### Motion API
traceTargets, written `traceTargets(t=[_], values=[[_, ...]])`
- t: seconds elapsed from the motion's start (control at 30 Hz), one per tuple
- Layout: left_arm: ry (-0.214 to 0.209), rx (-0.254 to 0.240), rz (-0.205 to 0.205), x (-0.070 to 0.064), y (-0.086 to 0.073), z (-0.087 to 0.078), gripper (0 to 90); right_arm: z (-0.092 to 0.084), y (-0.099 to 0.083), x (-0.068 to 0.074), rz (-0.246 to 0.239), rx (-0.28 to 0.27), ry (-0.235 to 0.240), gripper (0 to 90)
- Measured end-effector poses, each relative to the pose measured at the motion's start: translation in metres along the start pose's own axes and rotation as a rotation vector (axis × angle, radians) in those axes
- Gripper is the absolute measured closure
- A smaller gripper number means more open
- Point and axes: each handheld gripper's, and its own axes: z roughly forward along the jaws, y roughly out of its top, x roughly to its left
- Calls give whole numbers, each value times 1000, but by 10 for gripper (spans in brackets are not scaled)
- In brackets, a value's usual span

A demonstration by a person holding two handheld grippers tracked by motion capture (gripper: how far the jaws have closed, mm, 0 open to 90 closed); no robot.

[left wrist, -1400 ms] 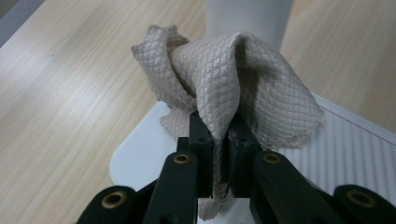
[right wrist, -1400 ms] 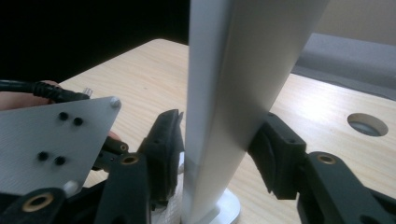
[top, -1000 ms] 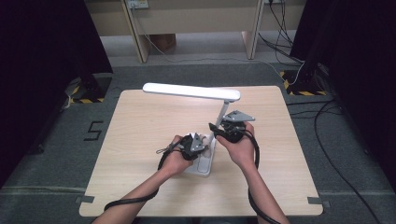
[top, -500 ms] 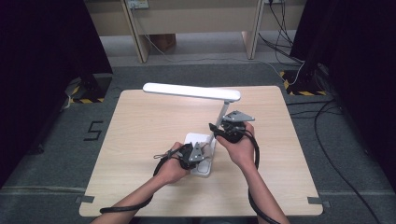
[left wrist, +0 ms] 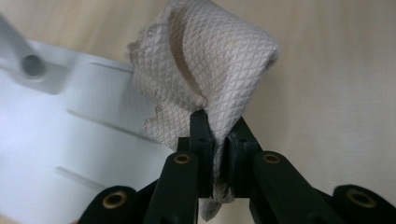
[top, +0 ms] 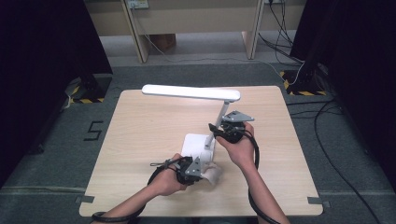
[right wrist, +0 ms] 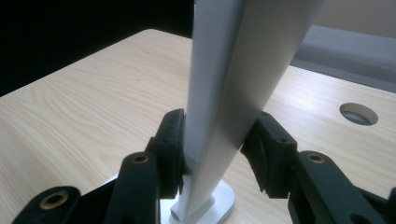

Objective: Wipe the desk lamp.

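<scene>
Since the earlier frames the left gripper [top: 201, 171] has slid with its cloth [top: 213, 175] from beside the lamp arm [top: 218, 122] toward six o'clock, off the middle of the lamp base [top: 196, 144] to that base's near edge, while the right gripper [top: 215, 129] has kept its place on the arm. No container stands on the table [top: 140, 140]. In the left gripper view the cloth [left wrist: 210, 79], a pale waffle-textured rag, is pinched between the two black jaws, which are clenched on its lower fold; it bulges up and away from the jaws toward twelve o'clock of that view, with the white base [left wrist: 56, 140] at nine o'clock and bare wood at three. In the high view the rag lies at the base's five o'clock corner, just to the three o'clock side of the left gripper. The right gripper [right wrist: 215, 154] grips the lamp arm [right wrist: 233, 84] low down, one pad on each side of the flat white bar, just above its foot. That arm's long axis rises from the base toward one o'clock in the high view, and the long lamp head [top: 190, 92] on top of it runs from nine to three o'clock, reaching out toward nine, across the far half of the table.
</scene>
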Motion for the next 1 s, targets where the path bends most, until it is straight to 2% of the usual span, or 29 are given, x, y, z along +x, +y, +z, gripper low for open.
traceTargets(t=[0.1,0.17,0.3,0.33,0.47,0.57,0.67,0.77,1.0], values=[[24,-16,-10,2,0,-7,830,0,0,0,-2,1,-1,583],[67,-28,-40,12,0,-13,831,0,0,0,-1,2,-1,583],[196,-38,-138,46,-6,-24,831,0,1,0,-7,9,-6,582],[229,-38,-174,56,-9,-24,831,0,0,0,-8,4,-3,582],[365,-16,-273,95,-18,-17,831,1,0,0,-6,2,-4,582],[422,-10,-291,115,-20,-4,830,1,-1,0,-7,4,-5,582],[428,2,-300,122,-19,11,828,1,-1,0,-10,6,-4,581],[398,19,-300,123,-16,20,828,1,-1,0,-2,11,-1,581],[331,61,-238,117,-14,16,828,3,-2,0,-12,16,-2,579]])
